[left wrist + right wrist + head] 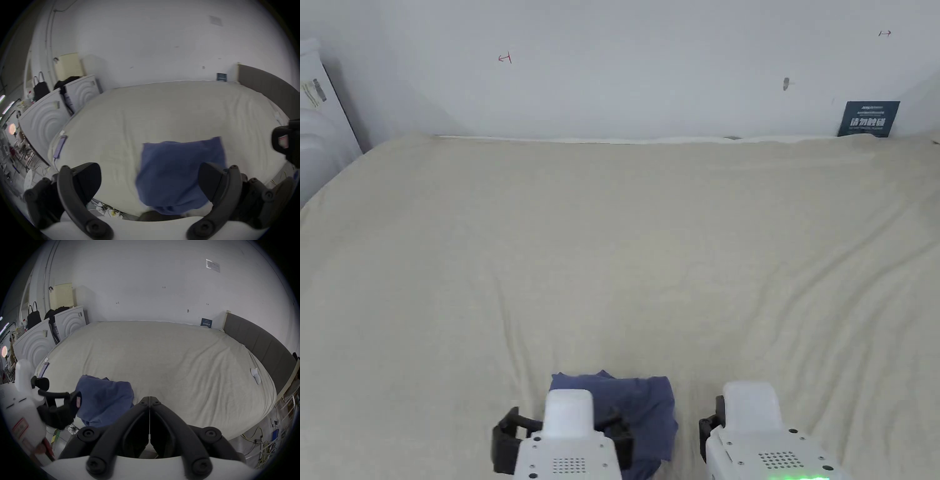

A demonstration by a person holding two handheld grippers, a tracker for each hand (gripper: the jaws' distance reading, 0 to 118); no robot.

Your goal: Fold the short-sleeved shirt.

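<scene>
folded blue shirt on bed, beside spread left hand-held gripper

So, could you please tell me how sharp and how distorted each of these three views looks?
Head view: sharp and evenly lit, the shirt and bed clear, lines straight. Left gripper view: fisheye with dark corners and smeared by blur, the shirt's edges soft between the open left gripper. Right gripper view: same fisheye bending, yet crisp, the right gripper shut.
</scene>
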